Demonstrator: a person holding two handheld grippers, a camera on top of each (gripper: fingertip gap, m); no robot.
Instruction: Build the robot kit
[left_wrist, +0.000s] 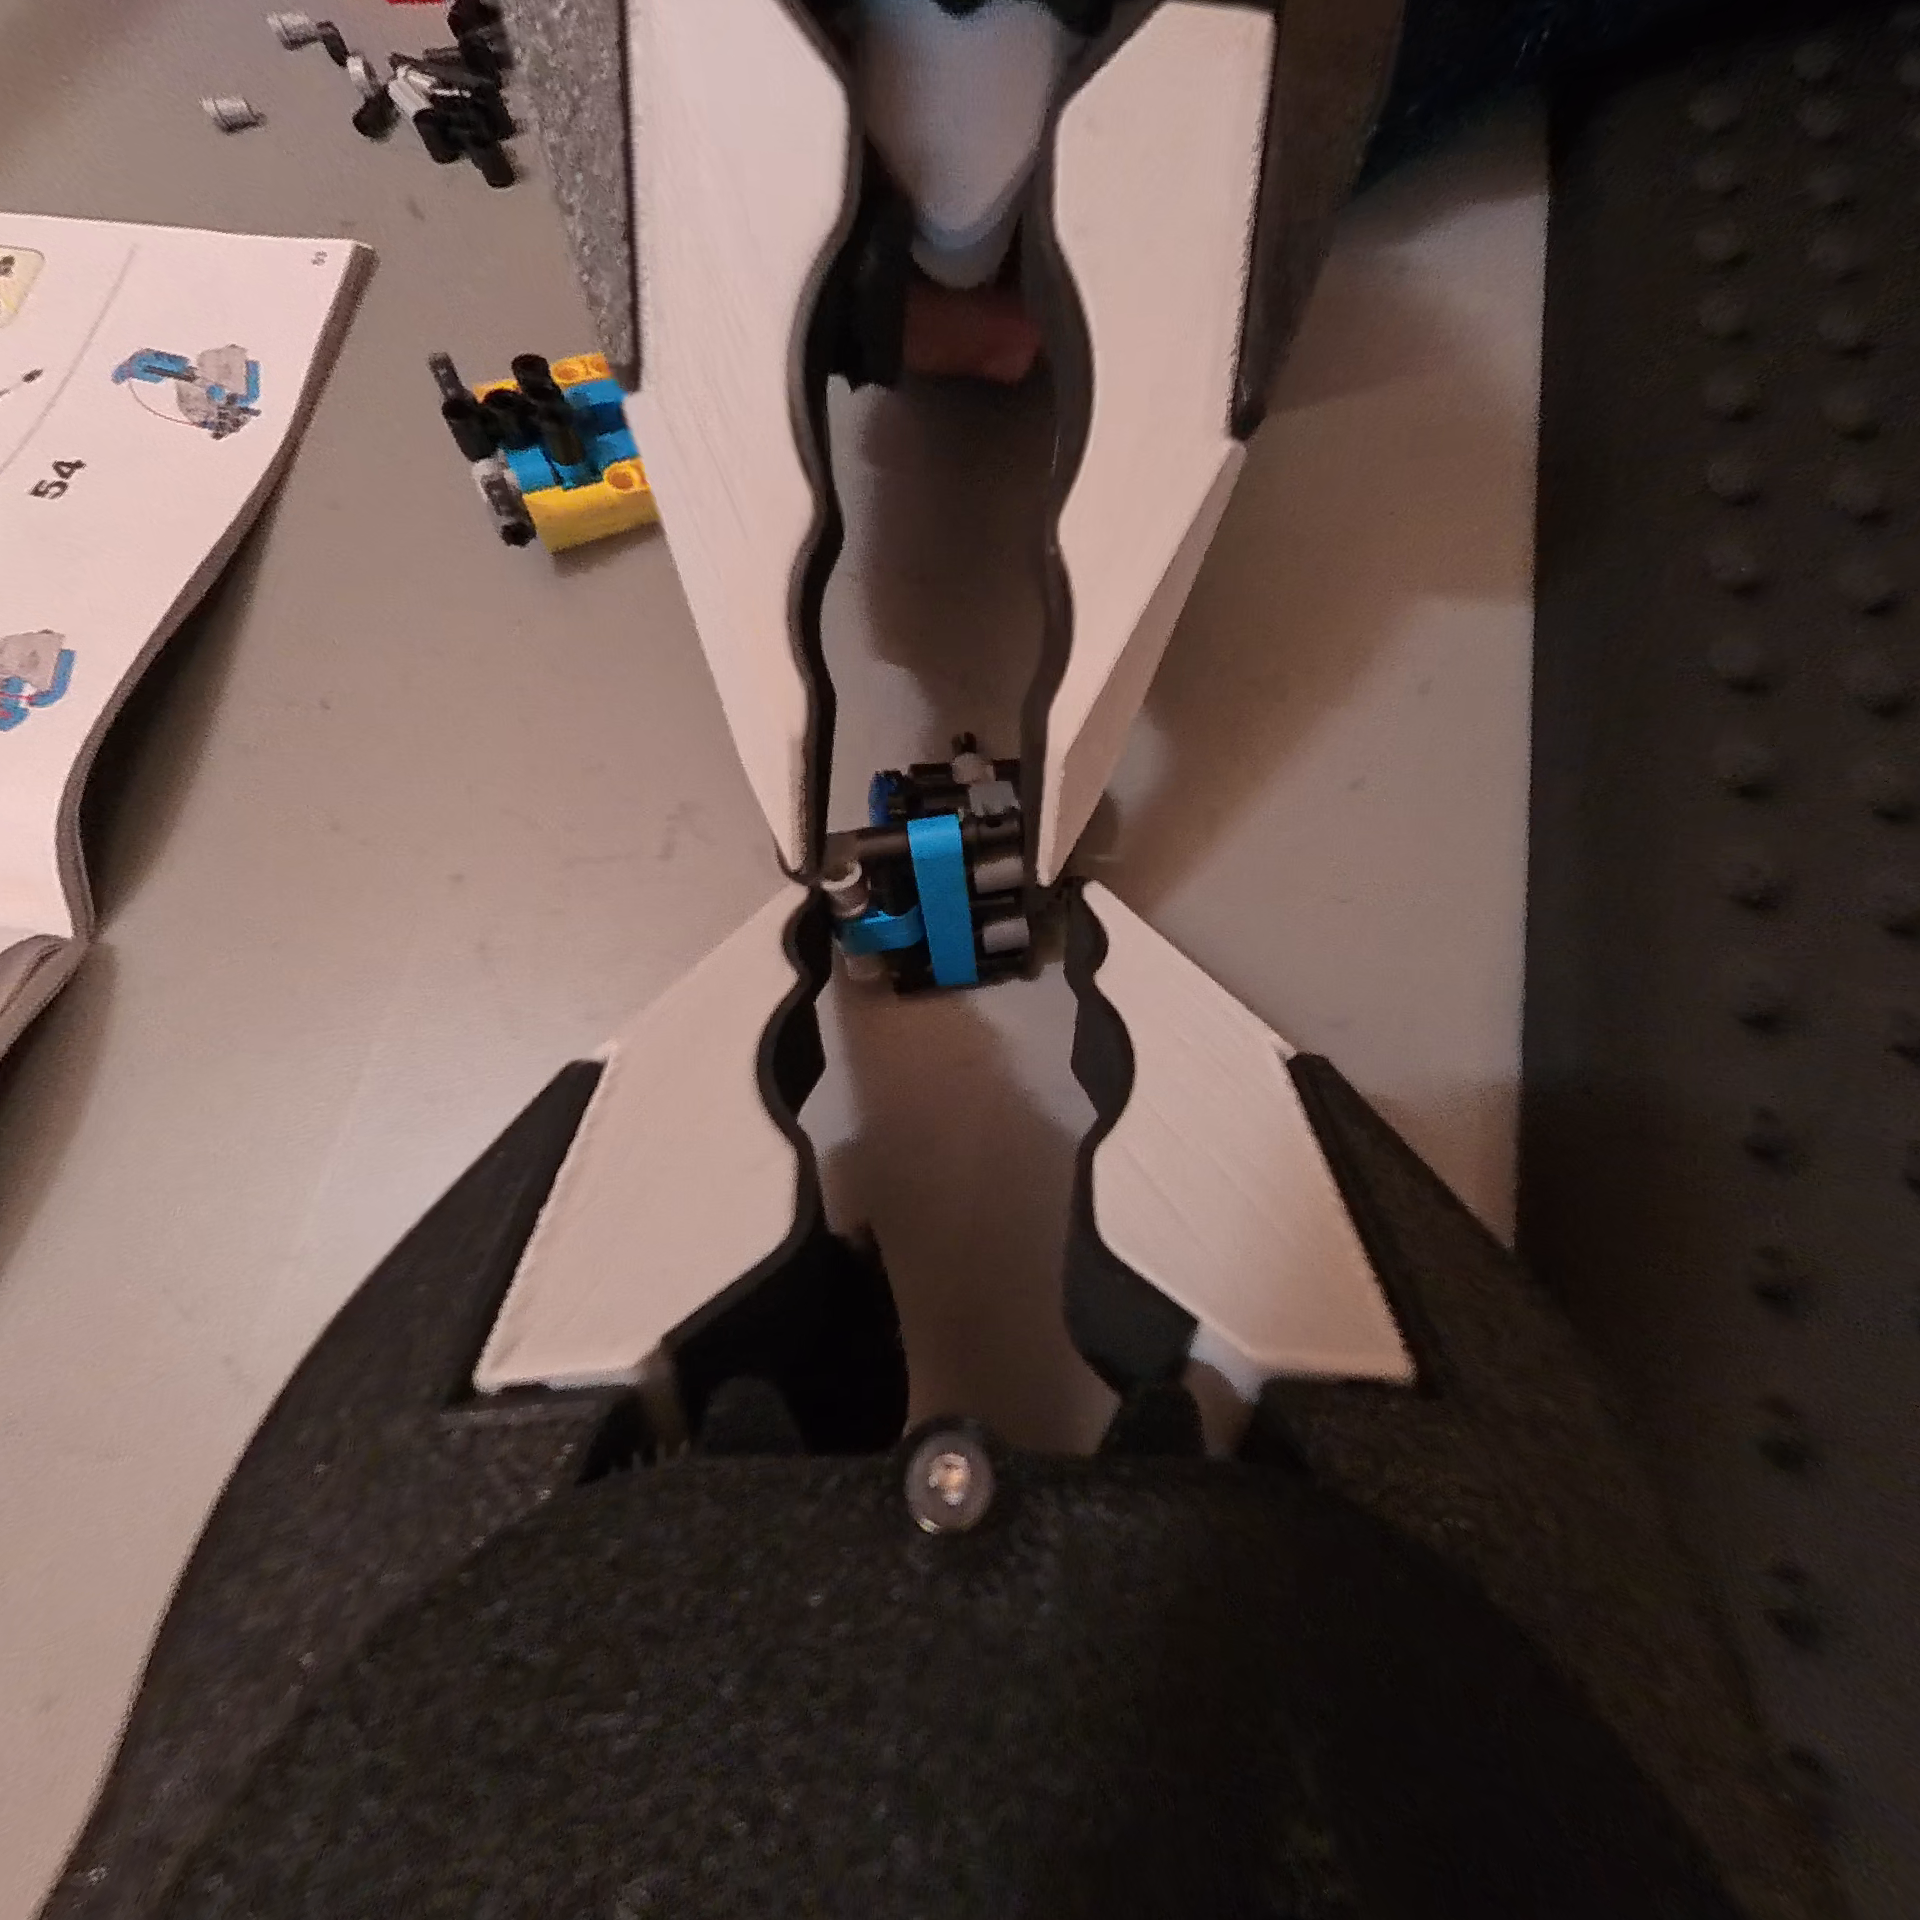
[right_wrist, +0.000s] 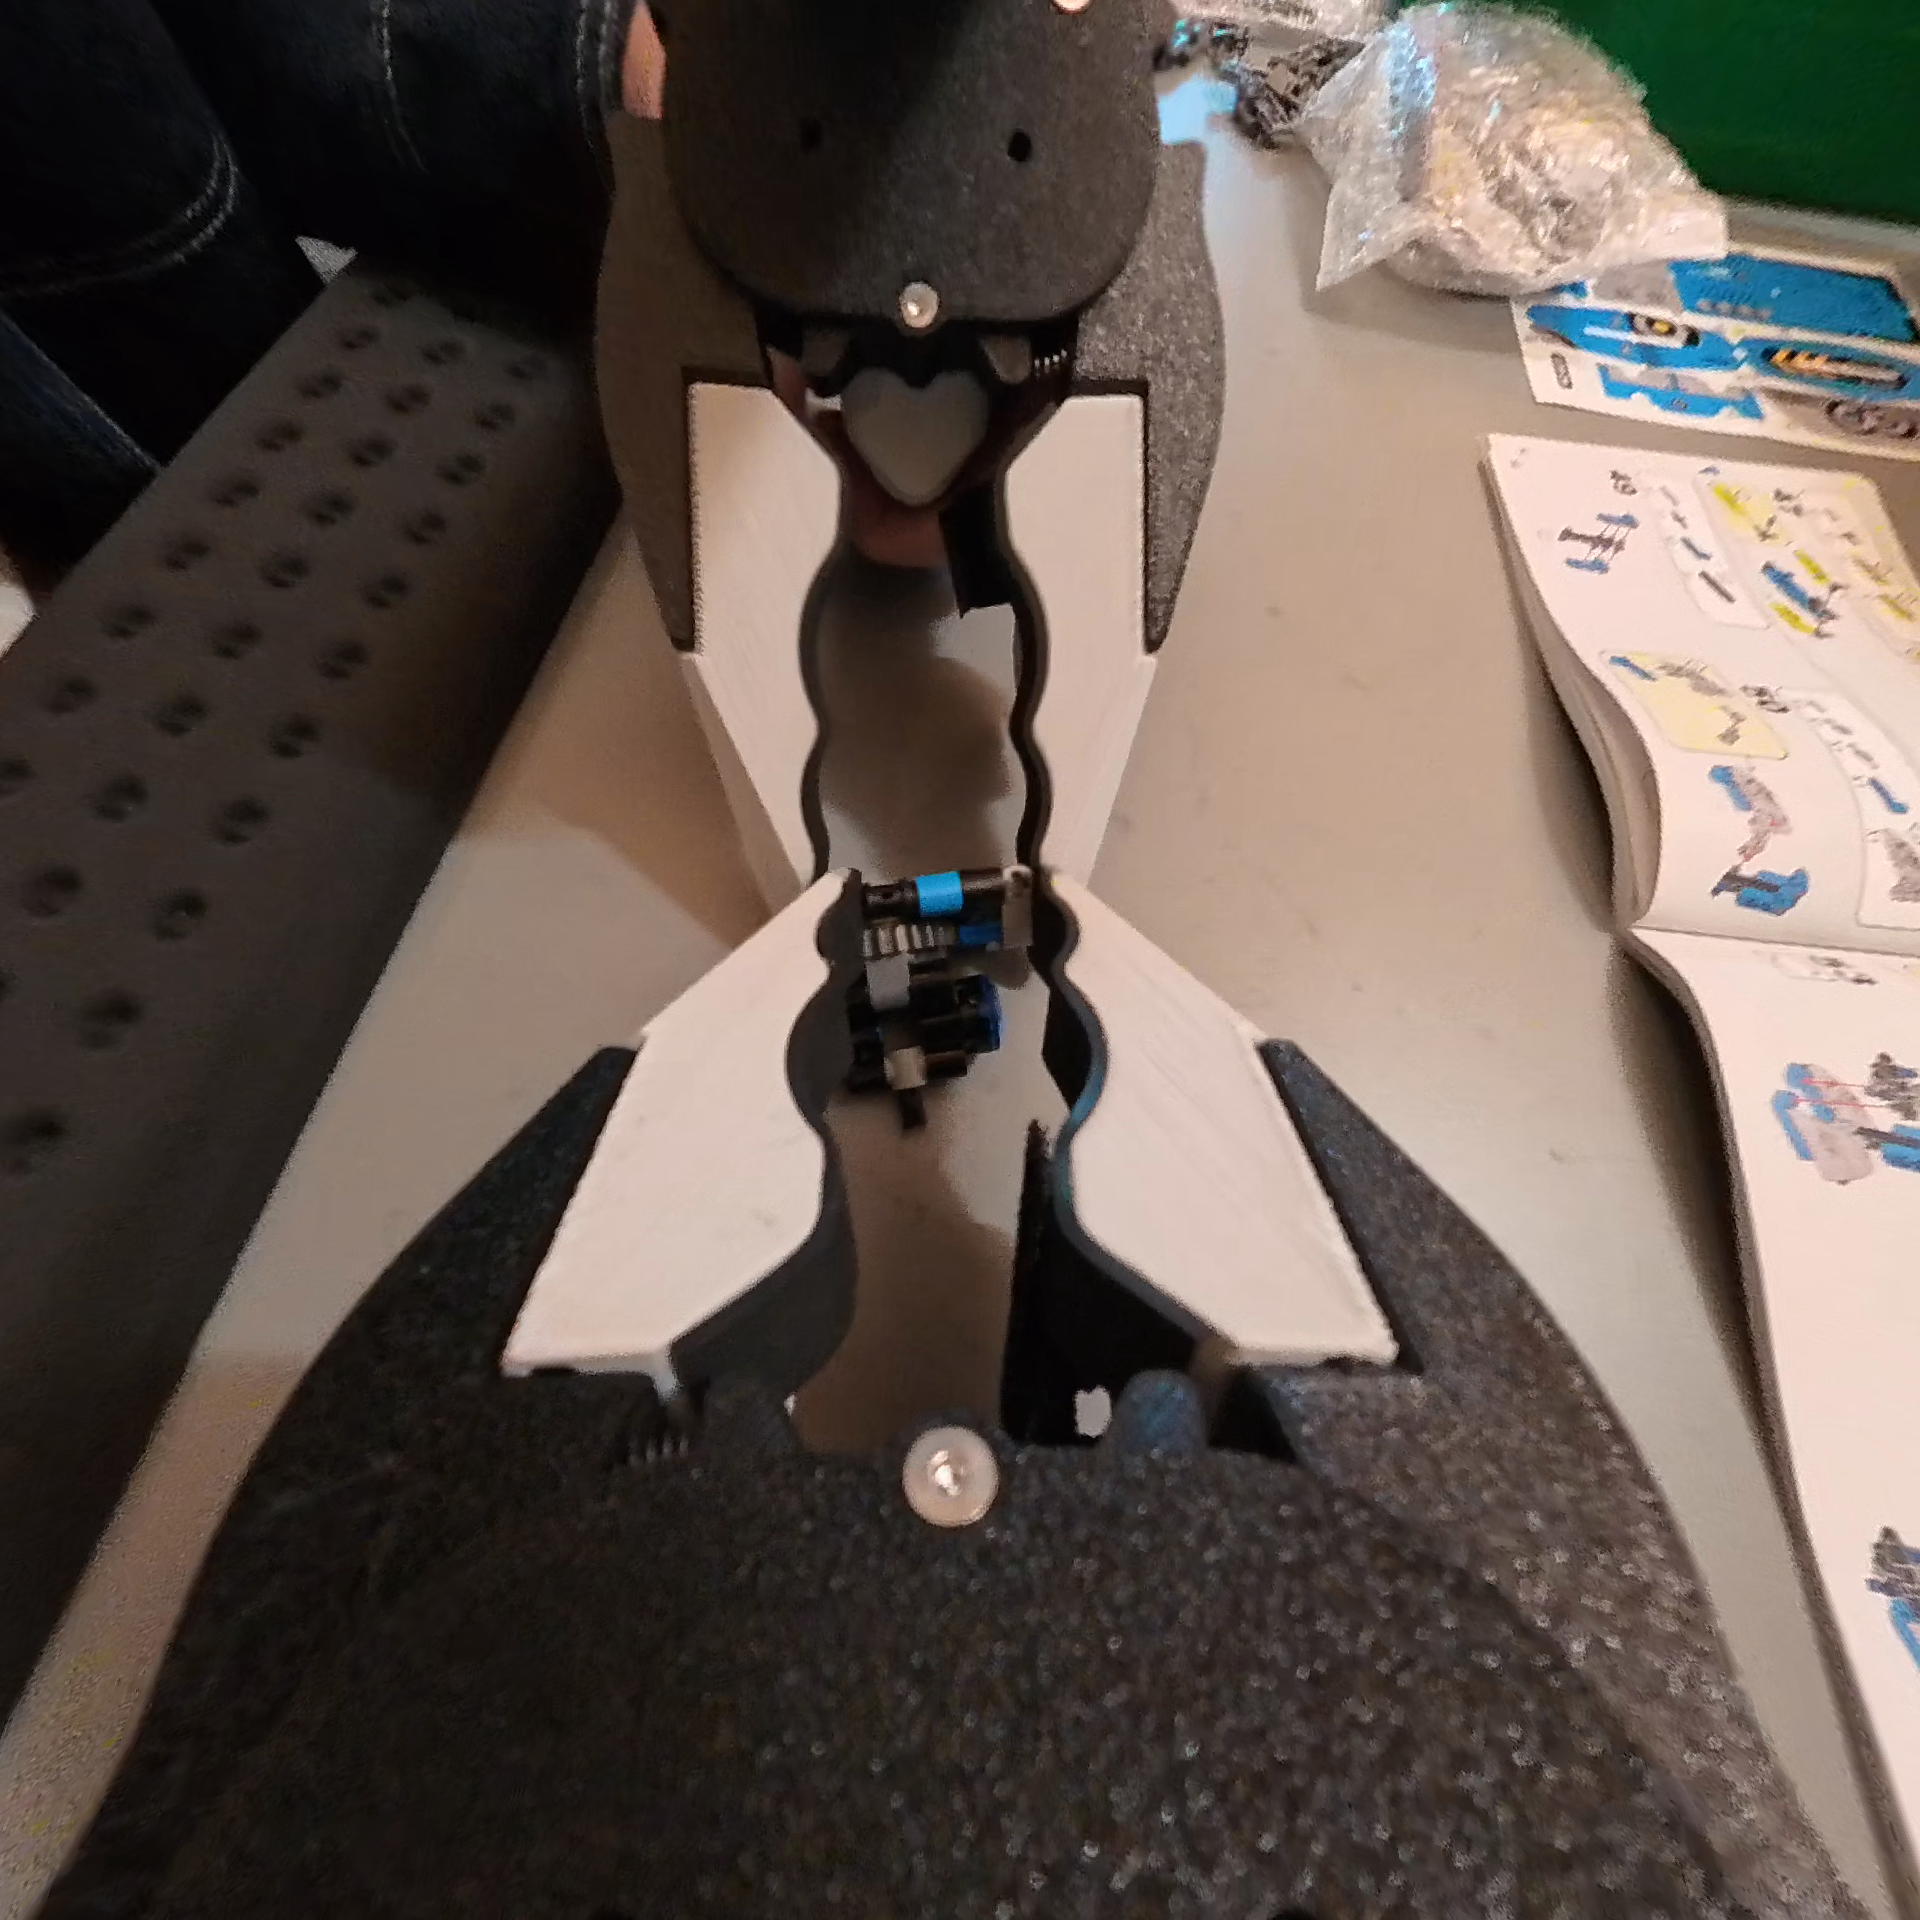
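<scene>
Grey table (left_wrist: 416, 831): open booklet (left_wrist: 125, 540), yellow-blue brick assembly (left_wrist: 561, 457), possibly loose pins (left_wrist: 436, 94).

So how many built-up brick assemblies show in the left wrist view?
2: a black-and-blue assembly between both hand-held grippers' fingertips, and a yellow-and-blue assembly on the table to the left. The fingers may hide more.

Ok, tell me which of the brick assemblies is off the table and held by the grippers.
The black-and-blue assembly, clamped between the left gripper and the right gripper tip to tip. The yellow-and-blue assembly lies apart on the table, untouched.
</scene>
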